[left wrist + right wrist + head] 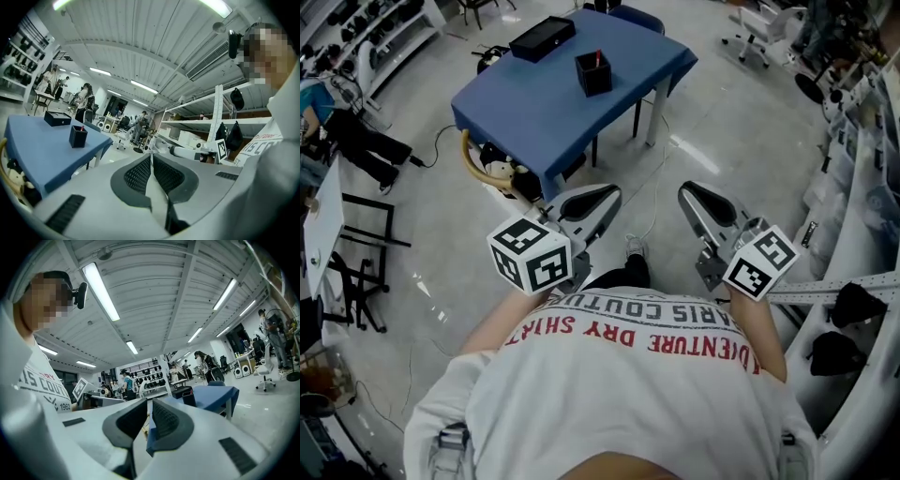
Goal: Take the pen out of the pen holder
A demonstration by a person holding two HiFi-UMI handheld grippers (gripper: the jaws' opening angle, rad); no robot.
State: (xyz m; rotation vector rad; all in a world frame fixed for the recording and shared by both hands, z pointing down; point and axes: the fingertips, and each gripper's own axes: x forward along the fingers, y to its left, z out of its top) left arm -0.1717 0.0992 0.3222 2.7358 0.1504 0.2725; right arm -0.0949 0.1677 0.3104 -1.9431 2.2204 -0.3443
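Observation:
A black square pen holder with a red pen in it stands on the blue table, far ahead of both grippers. My left gripper and right gripper are held side by side over the floor, close to my body, both shut and empty. In the left gripper view the pen holder and red pen appear far off at the left, with the jaws meeting at the tips. In the right gripper view the pen holder is small, just right of the jaws.
A flat black box lies at the table's far end. Cables and a tan hose lie under the table's near left side. White shelving runs along my right. Office chairs and several people stand farther off.

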